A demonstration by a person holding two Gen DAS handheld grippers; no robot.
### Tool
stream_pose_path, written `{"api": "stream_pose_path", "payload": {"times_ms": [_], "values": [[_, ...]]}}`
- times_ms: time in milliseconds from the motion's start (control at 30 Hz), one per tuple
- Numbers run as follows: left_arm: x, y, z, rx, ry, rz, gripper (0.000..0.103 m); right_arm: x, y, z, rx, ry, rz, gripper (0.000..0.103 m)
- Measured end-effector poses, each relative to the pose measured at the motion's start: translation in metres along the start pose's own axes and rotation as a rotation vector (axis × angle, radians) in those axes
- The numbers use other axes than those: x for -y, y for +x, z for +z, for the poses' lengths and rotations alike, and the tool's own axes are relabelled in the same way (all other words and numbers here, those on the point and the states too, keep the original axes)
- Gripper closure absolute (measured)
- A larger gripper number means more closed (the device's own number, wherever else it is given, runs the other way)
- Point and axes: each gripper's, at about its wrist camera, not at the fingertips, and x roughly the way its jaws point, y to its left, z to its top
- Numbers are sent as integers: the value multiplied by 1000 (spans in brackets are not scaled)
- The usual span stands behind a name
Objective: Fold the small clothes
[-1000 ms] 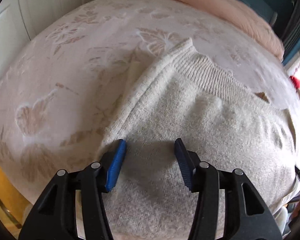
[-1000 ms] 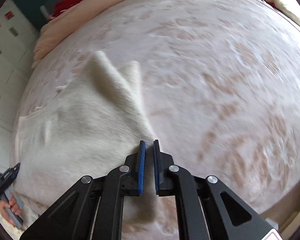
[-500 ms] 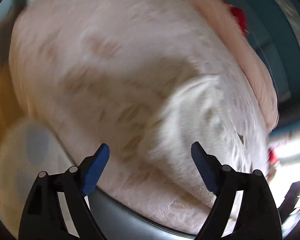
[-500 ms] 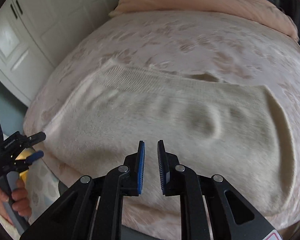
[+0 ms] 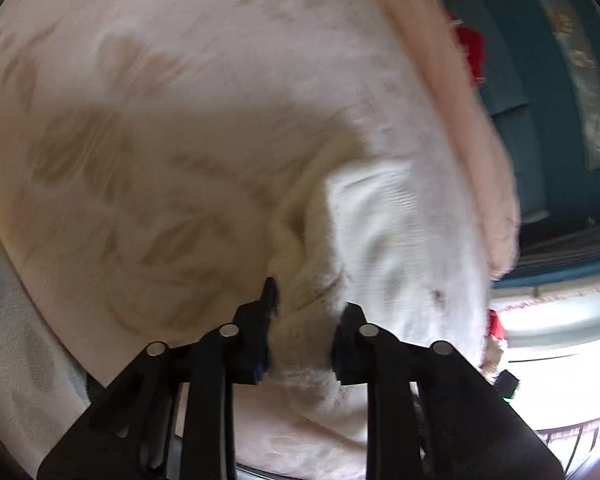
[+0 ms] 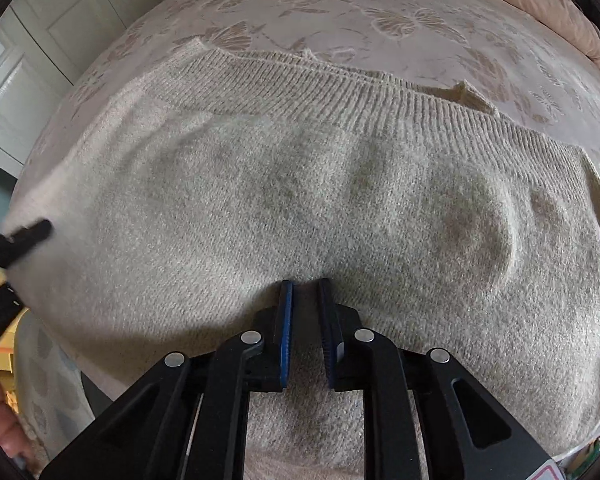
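Observation:
A cream knitted sweater (image 6: 300, 200) lies spread on the bed, its ribbed hem along the far side. My right gripper (image 6: 305, 292) hovers over the sweater's near edge, its jaws a narrow gap apart with nothing between them. My left gripper (image 5: 306, 312) is at the sweater's left corner (image 5: 364, 240), with the cloth bunched between its half-closed jaws; this view is blurred. The left gripper's fingers (image 6: 28, 236) show at the left edge of the right wrist view, touching the sweater's corner.
The bed has a beige floral cover (image 6: 340, 0) and a peach blanket (image 5: 460, 120) at its head. White cupboard doors (image 6: 28, 72) stand beyond the bed. A pale rug (image 5: 16, 340) lies on the floor by the bed edge.
My left gripper swung out past the bed edge, opened wide, then came back and narrowed on the sweater's left corner. My right gripper moved over the sweater's near edge and opened slightly.

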Motion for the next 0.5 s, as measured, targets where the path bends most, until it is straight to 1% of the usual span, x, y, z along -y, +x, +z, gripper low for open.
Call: {"api": "stream_pose_path", "payload": {"times_ms": [33, 67, 167, 200, 267, 300, 333, 367, 400, 467, 500], "values": [[15, -10, 0, 20, 48, -7, 83, 3, 1, -1, 6, 6, 14, 87], [31, -18, -2, 33, 89, -30, 84, 1, -1, 0, 10, 13, 21, 88], [86, -33, -18, 47, 230, -80, 84, 7, -3, -3, 33, 34, 62, 88], [111, -36, -28, 47, 302, -95, 84, 11, -5, -5, 44, 48, 86, 88], [149, -36, -49, 47, 414, -108, 84, 26, -13, -10, 75, 100, 175, 90], [174, -32, -65, 36, 496, -107, 84, 36, -21, -13, 93, 134, 223, 90], [190, -29, -78, 26, 550, -104, 84, 50, -31, -19, 115, 181, 274, 90], [208, -20, -94, 9, 615, -99, 84, 64, -42, -26, 138, 222, 301, 90], [225, -8, -112, -14, 669, -90, 84, 78, -54, -33, 161, 251, 307, 90], [237, 15, -140, -73, 724, -72, 84, 110, -77, -53, 203, 296, 276, 87], [241, 36, -159, -107, 754, -40, 83, 125, -86, -63, 213, 316, 255, 85]]}}
